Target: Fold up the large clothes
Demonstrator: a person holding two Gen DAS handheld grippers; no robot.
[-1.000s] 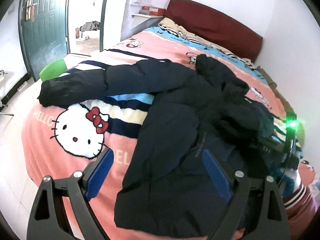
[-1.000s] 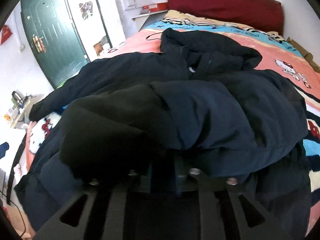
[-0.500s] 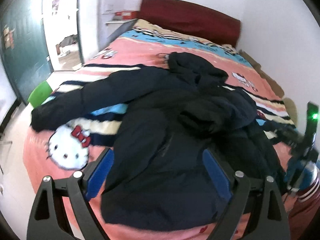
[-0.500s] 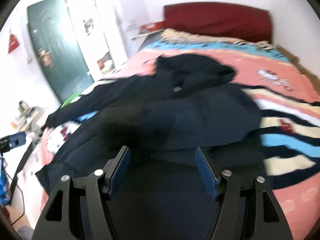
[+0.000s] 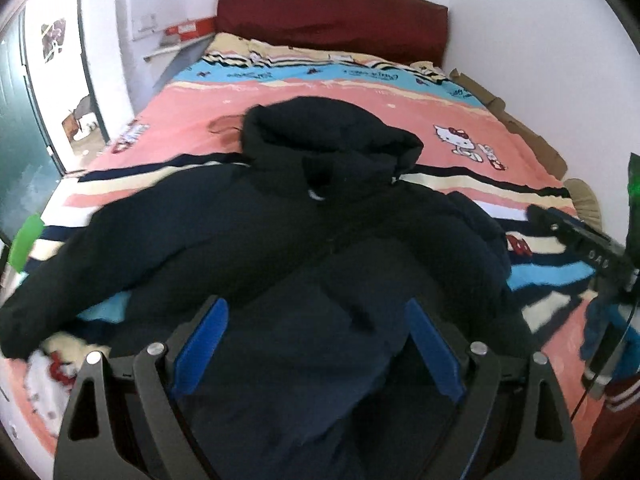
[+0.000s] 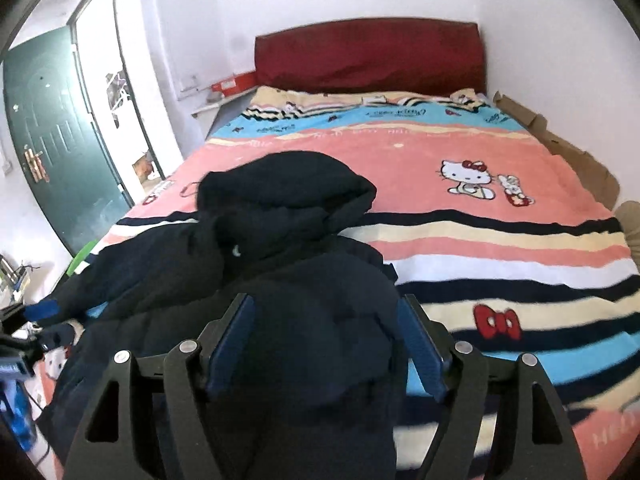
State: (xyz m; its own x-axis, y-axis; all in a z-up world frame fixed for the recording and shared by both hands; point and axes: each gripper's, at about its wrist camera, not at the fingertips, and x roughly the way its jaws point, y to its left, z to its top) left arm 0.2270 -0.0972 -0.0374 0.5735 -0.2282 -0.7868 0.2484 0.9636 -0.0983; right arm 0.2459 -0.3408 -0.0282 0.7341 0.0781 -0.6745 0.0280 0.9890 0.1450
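Your left gripper (image 5: 316, 344): fingers spread wide, holding nothing, coat (image 5: 320, 264) right under them. Your right gripper (image 6: 326, 340): fingers apart too, nothing pinched, coat bulging between.

Coat lies long way up frame, hood (image 5: 332, 136) at top center. One sleeve (image 5: 92, 264) sticks out toward left edge. Left gripper looks nearer that sleeve. Bed (image 6: 500, 240) bare on right side.

A bed (image 6: 500, 240) with a striped Hello Kitty blanket (image 5: 360, 92) carried a dark hooded puffer jacket (image 5: 320, 240) spread across it.
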